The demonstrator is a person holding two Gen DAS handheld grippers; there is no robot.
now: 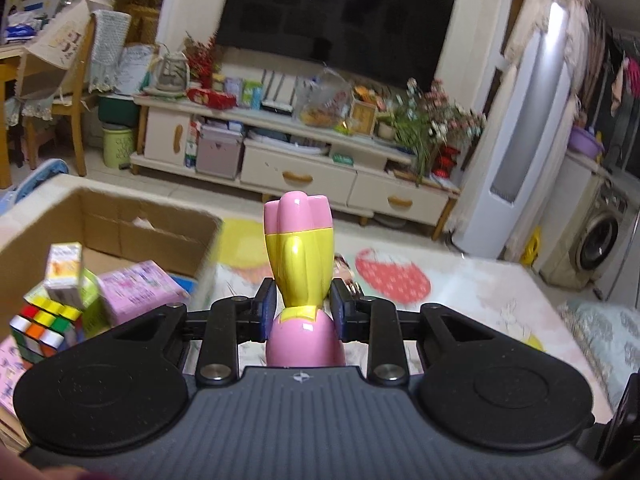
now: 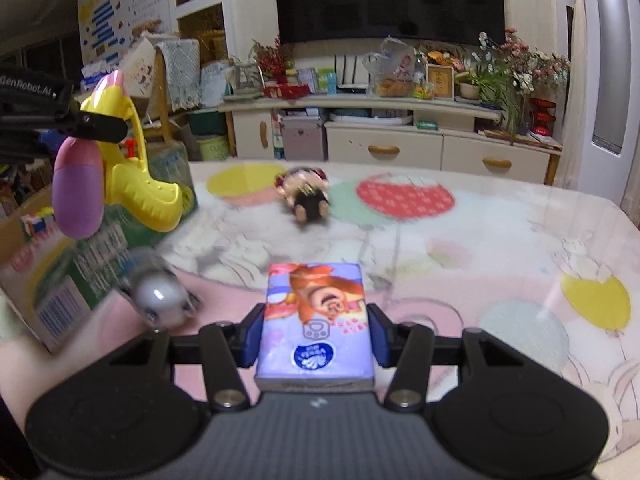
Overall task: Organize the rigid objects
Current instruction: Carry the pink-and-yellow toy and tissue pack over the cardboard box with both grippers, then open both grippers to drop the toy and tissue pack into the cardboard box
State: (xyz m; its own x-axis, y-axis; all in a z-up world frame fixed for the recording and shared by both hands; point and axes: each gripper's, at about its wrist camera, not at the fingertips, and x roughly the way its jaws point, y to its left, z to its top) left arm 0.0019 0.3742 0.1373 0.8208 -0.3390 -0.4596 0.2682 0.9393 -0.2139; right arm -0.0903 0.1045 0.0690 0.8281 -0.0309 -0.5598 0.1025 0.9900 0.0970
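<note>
Both grippers are loaded: the left gripper [image 1: 303,309] clamps a yellow-and-pink toy water gun [image 1: 299,264] above the table, beside the cardboard box [image 1: 120,216], while the right gripper [image 2: 316,334] clamps a cartoon-printed tissue pack [image 2: 316,320] over the patterned tablecloth [image 2: 500,240].

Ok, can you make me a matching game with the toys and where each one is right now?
Things:
1. pink and yellow water gun
2. cartoon bear pack
3. Rubik's cube
4. small doll

Places:
A. lying on the table, nobody holding it
B. clamped in the right gripper
C. inside the cardboard box
D. clamped in the left gripper

Right pairs: 1-D, 2-B, 3-C, 4-A.
</note>
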